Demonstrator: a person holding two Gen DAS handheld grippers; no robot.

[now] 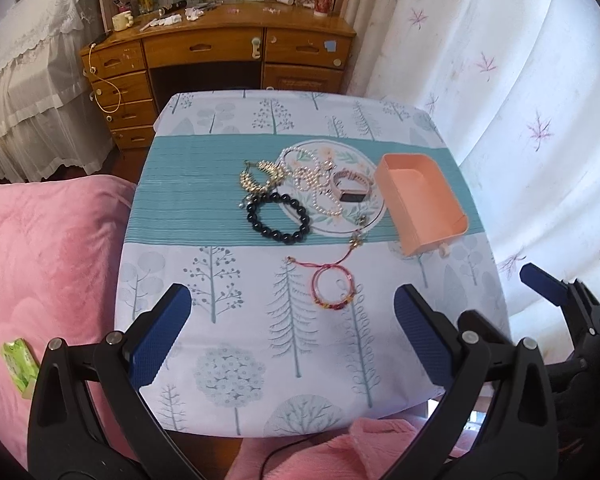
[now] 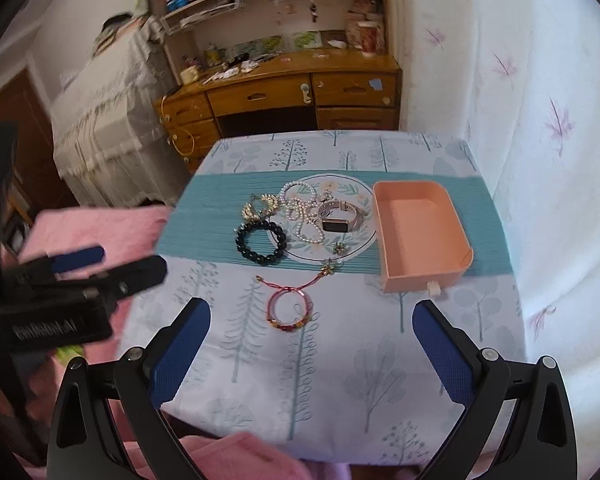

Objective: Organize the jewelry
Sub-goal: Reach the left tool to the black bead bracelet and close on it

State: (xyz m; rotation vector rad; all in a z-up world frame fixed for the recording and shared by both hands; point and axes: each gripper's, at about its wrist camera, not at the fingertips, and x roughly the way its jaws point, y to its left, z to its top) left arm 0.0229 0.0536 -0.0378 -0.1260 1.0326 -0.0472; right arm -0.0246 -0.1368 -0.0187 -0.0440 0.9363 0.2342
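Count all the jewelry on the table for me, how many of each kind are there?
Bracelets: 2, a black bead one and a red string one
Pearl necklace: 1
Gold chunky piece: 1
Watch: 1
Small gold charms: 2
Total: 7 pieces. The pink box has nothing in it yet.

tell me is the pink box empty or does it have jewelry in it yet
Empty. The pink box shows only its bare floor in both views; the jewelry lies outside it.
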